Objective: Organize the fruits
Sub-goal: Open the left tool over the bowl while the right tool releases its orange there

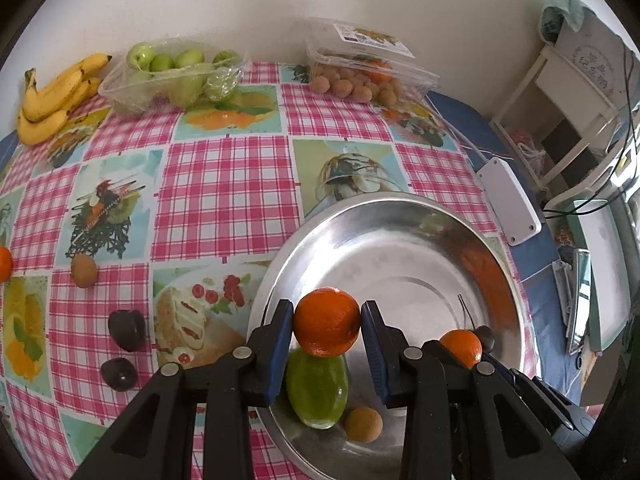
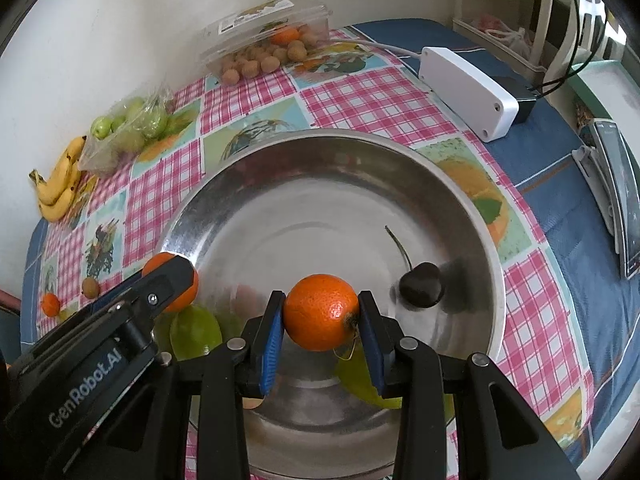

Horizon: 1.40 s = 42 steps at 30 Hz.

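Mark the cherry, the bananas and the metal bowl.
cherry (image 2: pixel 422 289): right wrist view, middle of the dark fruit.
bananas (image 1: pixel 56 96): left wrist view, middle of the bunch.
bowl (image 2: pixel 332 138): right wrist view, far rim.

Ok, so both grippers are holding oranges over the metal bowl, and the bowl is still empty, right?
Not empty. Each gripper does hold an orange over the metal bowl: the left gripper its orange, the right gripper its orange. But the left wrist view shows a green mango and a small brown fruit in the bowl; the right wrist view shows a dark cherry.
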{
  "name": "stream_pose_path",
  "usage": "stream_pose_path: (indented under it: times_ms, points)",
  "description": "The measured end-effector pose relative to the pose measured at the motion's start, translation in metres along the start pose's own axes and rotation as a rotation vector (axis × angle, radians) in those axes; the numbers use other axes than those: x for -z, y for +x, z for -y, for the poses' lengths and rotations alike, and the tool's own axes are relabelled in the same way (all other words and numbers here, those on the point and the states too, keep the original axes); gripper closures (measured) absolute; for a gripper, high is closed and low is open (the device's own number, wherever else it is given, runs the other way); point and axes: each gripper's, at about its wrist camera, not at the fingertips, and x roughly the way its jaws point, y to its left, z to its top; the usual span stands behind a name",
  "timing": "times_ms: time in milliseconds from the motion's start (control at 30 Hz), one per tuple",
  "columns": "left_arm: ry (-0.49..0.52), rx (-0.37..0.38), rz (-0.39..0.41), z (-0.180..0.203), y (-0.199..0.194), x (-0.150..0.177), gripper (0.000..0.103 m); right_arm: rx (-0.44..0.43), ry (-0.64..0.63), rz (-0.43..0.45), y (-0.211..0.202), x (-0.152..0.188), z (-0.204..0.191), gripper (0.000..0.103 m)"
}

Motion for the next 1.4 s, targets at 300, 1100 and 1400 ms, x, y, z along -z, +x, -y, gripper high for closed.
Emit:
stream_pose_path:
  times_ms: [300,1100,1400]
  points:
    - [0.002,-0.002,-0.016,0.005,0.01,-0.006,0.066,0.014,0.003,-0.017,0.009,0.0,0.002,0.065]
    - [0.009,-0.001,-0.038,0.007,-0.009,0.0,0.047,0.063,-0.014,-0.029,0.01,0.0,0.002,0.056]
    - [-0.04,-0.043,-0.021,-0.024,-0.031,0.007,0.038,0.067,-0.044,-0.001,-0.008,-0.001,-0.005,0.047]
